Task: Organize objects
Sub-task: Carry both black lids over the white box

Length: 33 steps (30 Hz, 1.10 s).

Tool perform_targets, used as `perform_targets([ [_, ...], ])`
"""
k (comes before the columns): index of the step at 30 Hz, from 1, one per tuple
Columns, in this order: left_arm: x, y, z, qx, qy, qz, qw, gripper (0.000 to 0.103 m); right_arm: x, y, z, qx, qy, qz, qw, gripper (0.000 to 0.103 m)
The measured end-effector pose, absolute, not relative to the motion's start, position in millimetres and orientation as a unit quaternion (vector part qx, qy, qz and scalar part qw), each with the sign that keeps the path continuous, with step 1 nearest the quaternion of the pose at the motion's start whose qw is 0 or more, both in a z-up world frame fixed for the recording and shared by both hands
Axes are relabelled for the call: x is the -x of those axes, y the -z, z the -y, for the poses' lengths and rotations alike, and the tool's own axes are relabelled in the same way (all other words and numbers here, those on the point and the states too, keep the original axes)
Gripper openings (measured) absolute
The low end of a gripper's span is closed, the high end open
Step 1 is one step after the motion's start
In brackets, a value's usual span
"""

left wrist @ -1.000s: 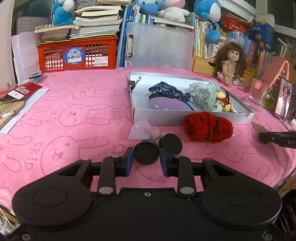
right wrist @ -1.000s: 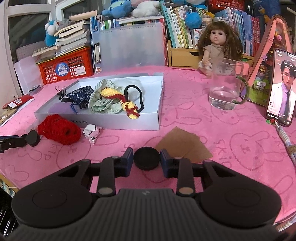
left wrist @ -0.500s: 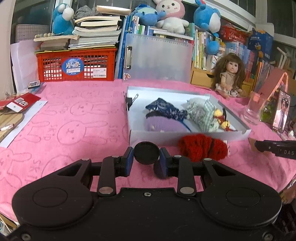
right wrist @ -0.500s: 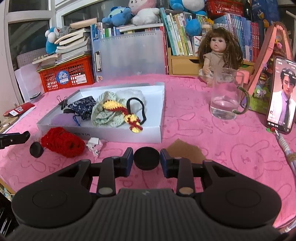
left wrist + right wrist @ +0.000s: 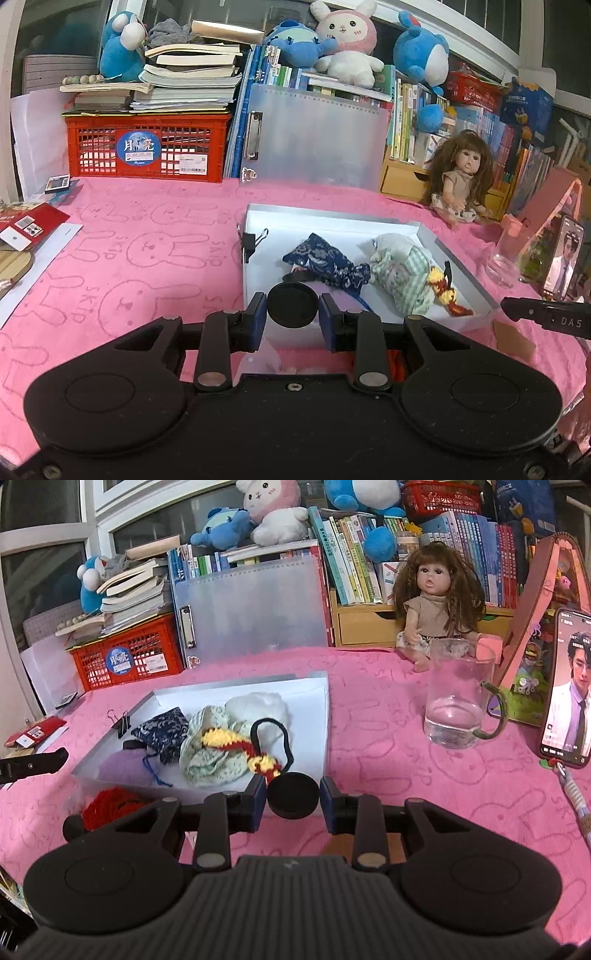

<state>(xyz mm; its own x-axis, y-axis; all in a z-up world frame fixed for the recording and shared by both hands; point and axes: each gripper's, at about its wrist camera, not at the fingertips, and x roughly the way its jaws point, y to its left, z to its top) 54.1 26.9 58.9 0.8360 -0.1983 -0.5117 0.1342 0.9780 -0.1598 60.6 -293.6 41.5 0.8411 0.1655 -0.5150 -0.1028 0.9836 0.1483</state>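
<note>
- My left fingers (image 5: 293, 317) are clamped on a round black disc (image 5: 293, 304), one blue pad against each side of it, and I hold it over the near edge of the white tray (image 5: 452, 254).
- My right fingers (image 5: 293, 800) are clamped the same way on a second black disc (image 5: 293, 794), held just past the tray's near right corner.
- The tray lies on the pink rabbit-print worktop (image 5: 147, 229), towards its middle, with a black binder clip (image 5: 251, 242) gripping its left wall.
- Inside the tray, from left to right, lie a dark blue patterned pouch (image 5: 325, 262), a pale green checked cloth bundle (image 5: 400, 277) and a yellow-and-red crocheted piece (image 5: 243, 747) with a black hair tie (image 5: 273, 734) looped beside it.
- A red yarn ball (image 5: 110, 805) sits on the worktop just outside the tray's near wall.
- Near the worktop's right edge stand a glass mug (image 5: 458, 698) with some water in it and a phone (image 5: 569, 694) propped upright with its screen lit.
- A doll (image 5: 436, 598) sits at the back edge of the worktop, behind the mug.
- At the back left stands a red crate (image 5: 147, 147) with books stacked on top, and a clear clipboard case (image 5: 314, 136) stands beside it.
</note>
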Motion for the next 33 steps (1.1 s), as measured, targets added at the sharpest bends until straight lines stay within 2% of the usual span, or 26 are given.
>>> perform_targets([
  [11, -94, -57, -15, 0.074, 0.082, -0.294, 0.95, 0.029, -91, -48, 268, -0.02, -0.073, -0.286, 0.955, 0.037],
  [33, -140, -26, 10, 0.037, 0.068, -0.322, 0.944, 0.029, -131, -21, 268, -0.041, -0.054, -0.328, 0.942, 0.036],
])
